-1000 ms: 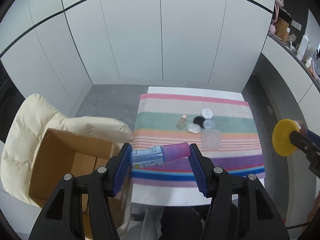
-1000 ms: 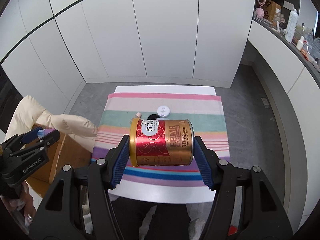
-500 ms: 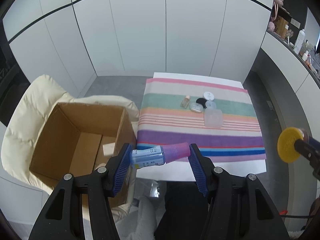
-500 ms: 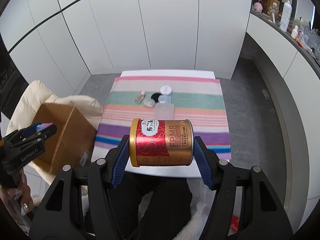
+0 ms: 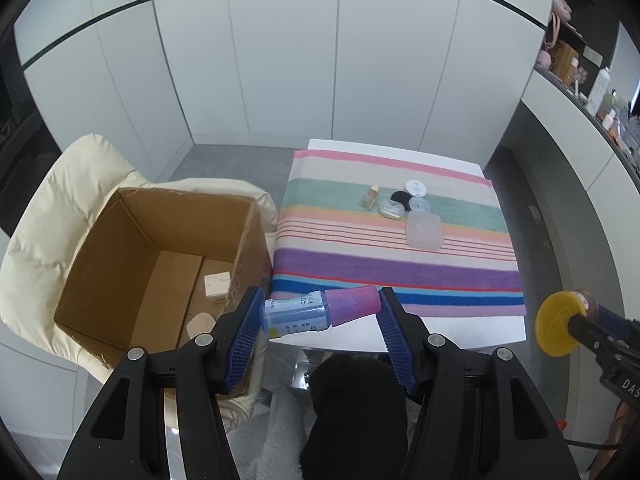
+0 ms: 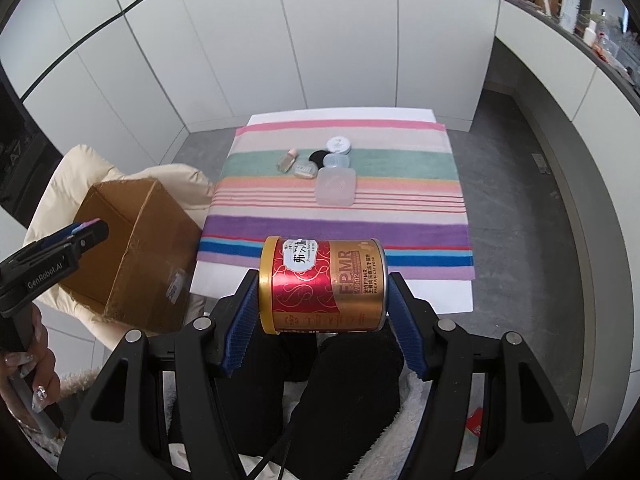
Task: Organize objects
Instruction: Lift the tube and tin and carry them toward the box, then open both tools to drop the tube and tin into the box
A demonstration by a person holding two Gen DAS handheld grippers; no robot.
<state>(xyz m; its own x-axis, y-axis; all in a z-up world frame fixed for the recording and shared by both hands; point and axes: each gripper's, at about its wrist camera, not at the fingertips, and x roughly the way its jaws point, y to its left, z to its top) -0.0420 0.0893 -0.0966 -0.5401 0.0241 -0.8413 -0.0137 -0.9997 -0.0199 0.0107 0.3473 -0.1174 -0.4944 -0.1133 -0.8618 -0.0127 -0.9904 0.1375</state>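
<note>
Mid-sort beside the cardboard box (image 5: 160, 260), open-topped on a cream padded chair (image 5: 60, 216) just left of the table. Left gripper (image 5: 318, 318) clamped end to end on a blue bottle with a pink cap (image 5: 320, 310), held sideways, just right of the box's near corner and not yet over its opening. Right gripper (image 6: 322, 294) clamped on a red and gold can (image 6: 322, 286), also lying sideways between the blue pads, well to the right of the box and off the near edge of the striped cloth (image 6: 336, 224). Jaws on both tools part-way open, filled by their loads, nothing slack.

Inside the box: one small pale carton (image 5: 218, 284) against the right wall, apparently already stowed; floor otherwise mostly bare cardboard flaps. Well right of the box, clustered on the cloth's green stripe and untouched: a small glass bottle (image 5: 370, 196), a black round compact (image 5: 401, 198), a white round jar (image 5: 415, 188), two small clear cases (image 5: 391, 209), and a frosted square container (image 5: 424, 230).

Judged early to middling: one item apparently down, two in transit, six or so waiting. Likely next, bottle over the box mouth and released, can after it, then back for the cluster. Worth watching: a heavy can dropped onto the carton.
</note>
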